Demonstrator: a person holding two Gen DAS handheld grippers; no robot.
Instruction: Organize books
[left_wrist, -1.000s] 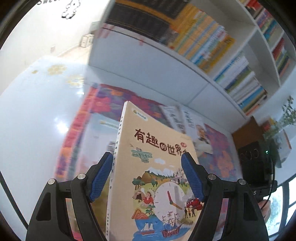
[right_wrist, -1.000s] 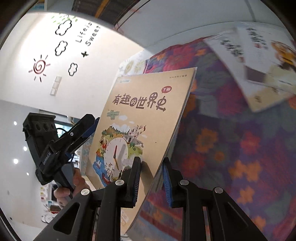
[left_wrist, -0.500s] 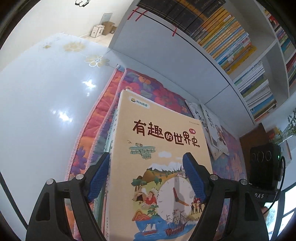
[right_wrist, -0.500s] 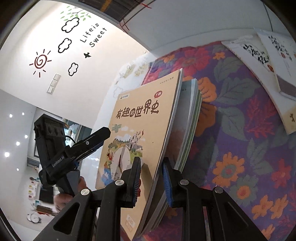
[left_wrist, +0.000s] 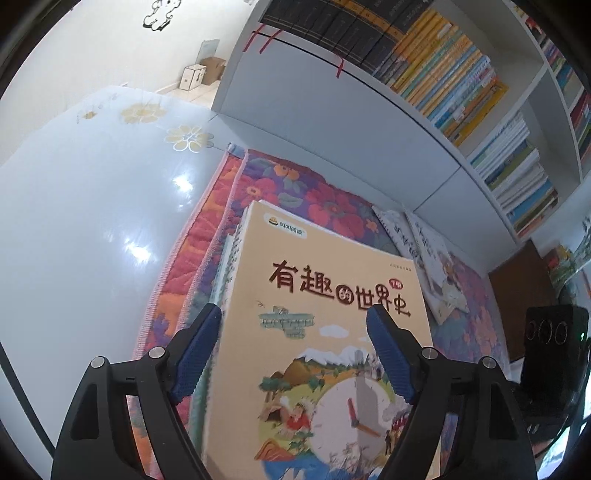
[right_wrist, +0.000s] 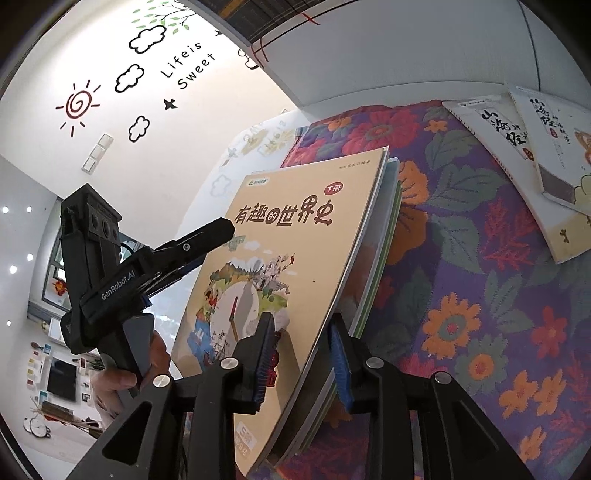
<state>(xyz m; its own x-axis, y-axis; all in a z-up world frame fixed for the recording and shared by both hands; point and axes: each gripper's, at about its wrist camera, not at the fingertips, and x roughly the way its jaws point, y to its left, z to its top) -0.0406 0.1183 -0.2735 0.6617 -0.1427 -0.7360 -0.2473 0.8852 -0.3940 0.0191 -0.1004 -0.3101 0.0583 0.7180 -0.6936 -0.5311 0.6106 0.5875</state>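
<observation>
A tan picture book (left_wrist: 325, 354) with a clock on its cover is laid on top of a small stack of thinner books (right_wrist: 384, 236), and the stack is set on a flowered rug (right_wrist: 480, 280) in front of a white bookshelf (left_wrist: 369, 122).

The left gripper (left_wrist: 295, 350) is held over the book with its jaws spread wide, one blue pad off the spine edge and the other above the cover; no pad is seen pressing on the book.

The right gripper (right_wrist: 303, 362) is placed around the tan book's near right-hand edge, and its jaws have just been opening. The left pad (right_wrist: 266, 354) is seen against the cover, while a gap appears beside the other pad, so the grip seems loosened, though this is hard to judge from so close.

Two white books (right_wrist: 532, 155) are seen lying flat farther along the rug, well apart from the stack. A hand (right_wrist: 125, 373) is seen wrapped around the left gripper's handle.
</observation>
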